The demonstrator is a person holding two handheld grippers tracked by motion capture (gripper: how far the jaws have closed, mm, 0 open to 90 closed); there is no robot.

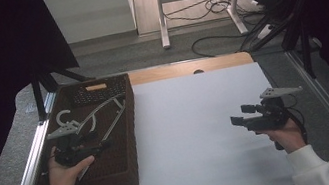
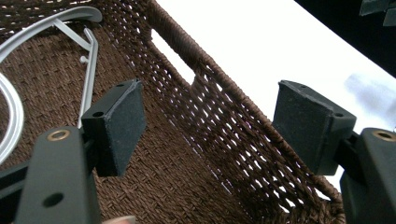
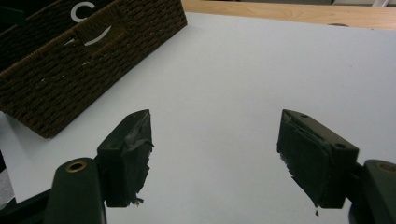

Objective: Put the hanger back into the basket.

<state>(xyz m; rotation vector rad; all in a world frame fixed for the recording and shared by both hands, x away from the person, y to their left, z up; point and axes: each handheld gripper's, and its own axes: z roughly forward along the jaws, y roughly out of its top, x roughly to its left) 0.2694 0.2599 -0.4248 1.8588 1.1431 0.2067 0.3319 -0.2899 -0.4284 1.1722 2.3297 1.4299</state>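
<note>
A brown woven basket (image 1: 133, 123) stands on the left of the white table (image 1: 197, 117). Pale grey clothes hangers (image 1: 104, 110) lie inside it. My left gripper (image 1: 95, 140) hovers over the basket's near half, open and empty. In the left gripper view its jaws (image 2: 210, 116) stand wide apart, one inside the basket and one over the basket wall (image 2: 224, 126), with a hanger (image 2: 88, 56) beyond. My right gripper (image 1: 240, 115) is open over bare table at the right, holding nothing. The right gripper view shows its jaws (image 3: 215, 140) spread wide and the basket (image 3: 93, 51) farther off.
A strip of wooden tabletop (image 1: 189, 68) shows behind the white surface. Metal rails (image 1: 28, 166) run along both sides of the table. Beyond it are desk legs (image 1: 161, 17) and cables (image 1: 209, 9) on the floor.
</note>
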